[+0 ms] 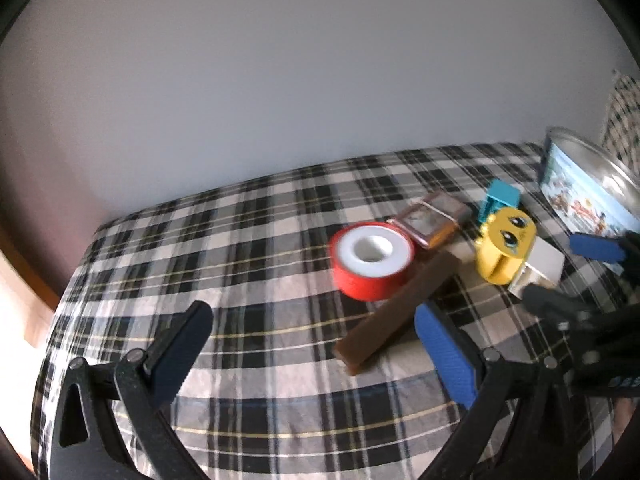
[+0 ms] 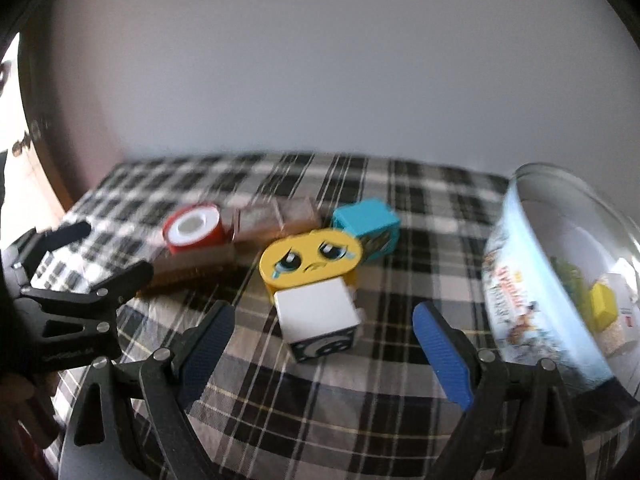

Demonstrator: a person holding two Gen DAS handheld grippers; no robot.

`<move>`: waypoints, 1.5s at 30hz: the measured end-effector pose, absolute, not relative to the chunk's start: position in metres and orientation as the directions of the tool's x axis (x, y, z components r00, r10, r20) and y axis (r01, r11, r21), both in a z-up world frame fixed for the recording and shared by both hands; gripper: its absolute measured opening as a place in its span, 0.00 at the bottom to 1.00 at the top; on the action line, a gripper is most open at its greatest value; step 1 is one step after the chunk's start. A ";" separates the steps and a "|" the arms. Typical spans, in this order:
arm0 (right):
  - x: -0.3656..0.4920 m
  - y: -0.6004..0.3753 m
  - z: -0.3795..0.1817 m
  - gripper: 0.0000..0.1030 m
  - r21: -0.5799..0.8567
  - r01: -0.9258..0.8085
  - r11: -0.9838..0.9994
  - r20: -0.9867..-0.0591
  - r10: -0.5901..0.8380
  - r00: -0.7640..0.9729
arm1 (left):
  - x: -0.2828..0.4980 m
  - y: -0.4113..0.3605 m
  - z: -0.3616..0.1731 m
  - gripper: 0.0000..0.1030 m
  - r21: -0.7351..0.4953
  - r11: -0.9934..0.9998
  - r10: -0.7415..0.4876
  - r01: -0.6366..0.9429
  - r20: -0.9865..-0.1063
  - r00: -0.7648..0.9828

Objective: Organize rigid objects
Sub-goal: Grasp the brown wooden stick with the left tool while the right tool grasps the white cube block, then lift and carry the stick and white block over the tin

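From the left wrist view, the left gripper [image 1: 314, 342] hovers with its jaws spread and nothing between them, above a plaid-covered bed [image 1: 248, 240]. Ahead lie a red tape roll [image 1: 372, 260], a long brown bar [image 1: 396, 312] just in front of it, a small framed case [image 1: 430, 220] behind, and a yellow face block [image 1: 506, 248] to the right, with a round tin [image 1: 588, 192] at the far right. From the right wrist view, the right gripper [image 2: 322, 354] also has its jaws spread and empty, lined up on a white cube [image 2: 318, 320] touching the yellow face block [image 2: 310, 262]; a teal block [image 2: 368, 226] sits behind. The round tin [image 2: 556, 280], near right, already holds a few pieces, so sorting looks partly done, with most items still loose on the bed.
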State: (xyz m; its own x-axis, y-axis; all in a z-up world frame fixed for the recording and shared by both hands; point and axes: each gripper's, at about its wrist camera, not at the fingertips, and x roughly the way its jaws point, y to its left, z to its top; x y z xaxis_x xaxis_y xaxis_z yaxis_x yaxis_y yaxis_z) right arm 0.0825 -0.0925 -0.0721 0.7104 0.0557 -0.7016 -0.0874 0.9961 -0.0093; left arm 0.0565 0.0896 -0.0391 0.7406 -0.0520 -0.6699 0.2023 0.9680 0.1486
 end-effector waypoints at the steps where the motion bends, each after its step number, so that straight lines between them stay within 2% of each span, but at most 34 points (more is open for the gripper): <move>1: 0.086 -0.091 -0.076 0.88 -0.010 -0.094 0.996 -0.720 0.057 0.692 | 0.057 0.084 -0.040 0.99 0.158 0.960 -0.065 0.231 -0.676 0.734; 5: 0.093 -0.088 -0.079 0.66 -0.004 -0.114 0.994 -0.743 0.073 0.665 | 0.064 0.065 -0.048 0.99 0.244 0.931 -0.032 0.273 -0.689 0.724; 6: 0.093 -0.087 -0.081 0.58 -0.006 -0.117 0.993 -0.751 0.073 0.656 | 0.065 0.062 -0.051 0.99 0.251 0.925 -0.032 0.286 -0.699 0.715; 9: 0.096 -0.086 -0.085 0.44 0.007 -0.126 0.992 -0.765 0.087 0.638 | 0.067 0.053 -0.055 0.99 0.272 0.911 -0.027 0.311 -0.712 0.702; 11: 0.098 -0.087 -0.086 0.44 0.021 -0.120 0.993 -0.762 0.093 0.641 | 0.069 0.049 -0.057 0.95 0.274 0.907 -0.027 0.319 -0.719 0.695; 12: 0.096 -0.089 -0.085 0.44 0.032 -0.114 0.993 -0.755 0.099 0.648 | 0.070 0.050 -0.057 0.87 0.270 0.908 -0.028 0.321 -0.724 0.689; 15: 0.089 -0.095 -0.082 0.43 0.061 -0.106 0.993 -0.738 0.116 0.664 | 0.074 0.058 -0.057 0.50 0.135 0.924 -0.135 0.357 -0.759 0.637; 18: 0.078 -0.101 -0.077 0.43 0.092 -0.104 0.990 -0.710 0.138 0.691 | 0.076 0.068 -0.058 0.35 0.036 0.942 -0.186 0.334 -0.772 0.608; 19: 0.074 -0.103 -0.076 0.43 0.093 -0.099 0.991 -0.703 0.136 0.699 | 0.074 0.068 -0.057 0.24 0.021 0.942 -0.198 0.334 -0.769 0.608; 21: 0.067 -0.108 -0.072 0.43 0.105 -0.097 0.990 -0.693 0.143 0.707 | 0.069 0.065 -0.057 0.14 0.003 0.938 -0.220 0.346 -0.766 0.604; 24: 0.060 -0.114 -0.067 0.43 0.125 -0.094 0.988 -0.668 0.154 0.728 | 0.061 0.064 -0.056 0.13 -0.004 0.941 -0.224 0.340 -0.759 0.612; 33: 0.038 -0.130 -0.038 0.43 0.110 -0.079 0.991 -0.536 0.126 0.834 | 0.042 0.094 -0.037 0.13 -0.211 0.937 -0.348 0.279 -0.641 0.684; 38: 0.018 -0.137 -0.018 0.43 0.081 -0.100 0.992 -0.433 0.125 0.892 | 0.034 0.098 -0.027 0.13 -0.242 0.943 -0.330 0.230 -0.565 0.757; 45: 0.003 -0.149 -0.005 0.43 0.044 -0.089 0.995 -0.376 0.099 0.921 | 0.020 0.087 -0.019 0.13 -0.208 0.964 -0.251 0.166 -0.506 0.826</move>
State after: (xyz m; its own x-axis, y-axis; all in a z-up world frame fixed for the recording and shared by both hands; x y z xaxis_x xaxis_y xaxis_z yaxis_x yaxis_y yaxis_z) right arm 0.0031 -0.1495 -0.0047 0.9211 0.0993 -0.3764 -0.0892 0.9950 0.0442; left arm 0.0195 0.0868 -0.0194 0.8255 -0.2509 -0.5055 0.1657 0.9640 -0.2079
